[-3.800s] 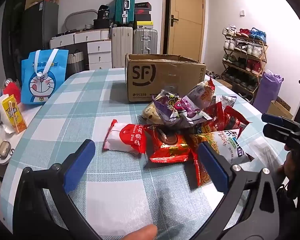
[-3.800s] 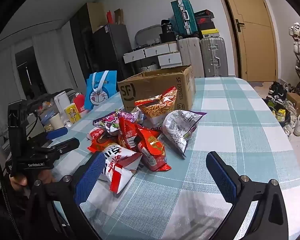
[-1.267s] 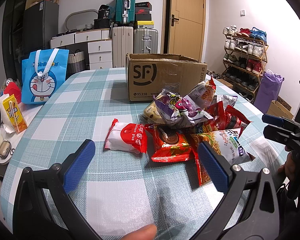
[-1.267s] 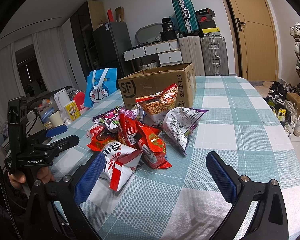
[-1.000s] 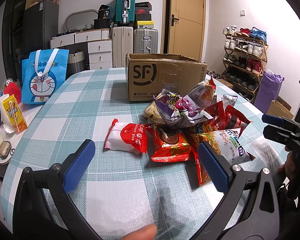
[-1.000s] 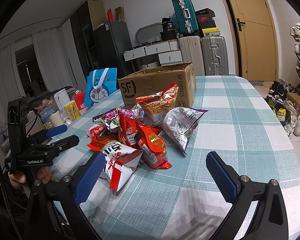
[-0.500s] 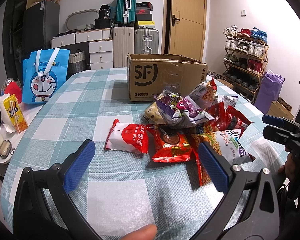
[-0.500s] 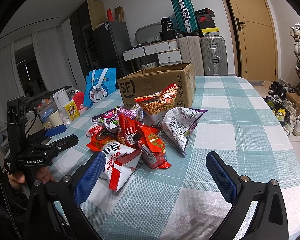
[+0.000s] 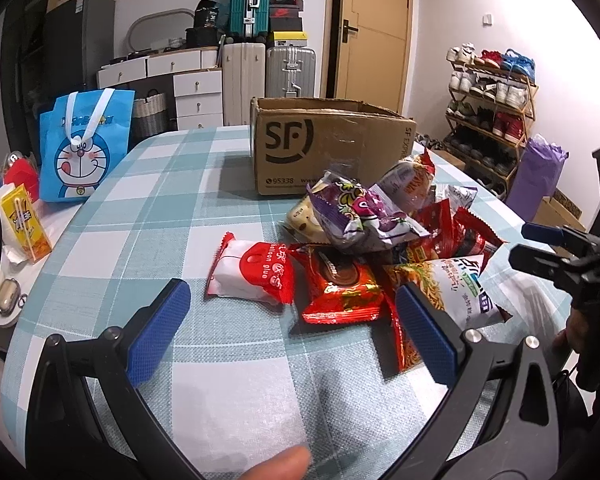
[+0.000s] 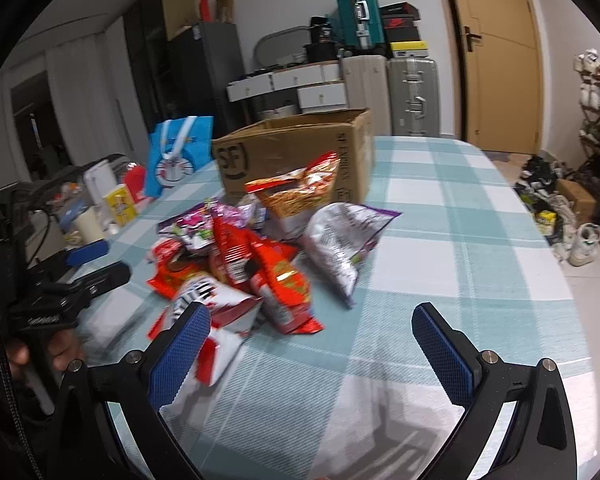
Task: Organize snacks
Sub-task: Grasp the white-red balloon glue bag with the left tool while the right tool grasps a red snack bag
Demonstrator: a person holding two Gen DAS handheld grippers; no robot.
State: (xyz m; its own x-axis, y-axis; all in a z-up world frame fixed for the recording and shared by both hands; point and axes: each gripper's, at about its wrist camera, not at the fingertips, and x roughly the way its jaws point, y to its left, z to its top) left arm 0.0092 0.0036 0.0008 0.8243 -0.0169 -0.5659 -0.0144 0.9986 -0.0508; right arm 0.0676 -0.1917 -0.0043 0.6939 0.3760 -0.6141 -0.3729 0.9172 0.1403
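On my blue-and-white checked tablecloth (image 9: 148, 208): shiny snack bag pile (image 9: 379, 252) w/ brown cardboard box (image 9: 323, 148); both grippers (image 9: 292, 328) (image 10: 311, 344) spread wide, holding nothing.

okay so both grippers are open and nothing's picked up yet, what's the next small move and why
Probably ease the left gripper forward and down onto the white and red packet. It lies flat by itself at the near left edge of the snack pile, with nothing on top of it, so it looks the easiest to grasp. The cardboard box behind the pile stands open to take it.
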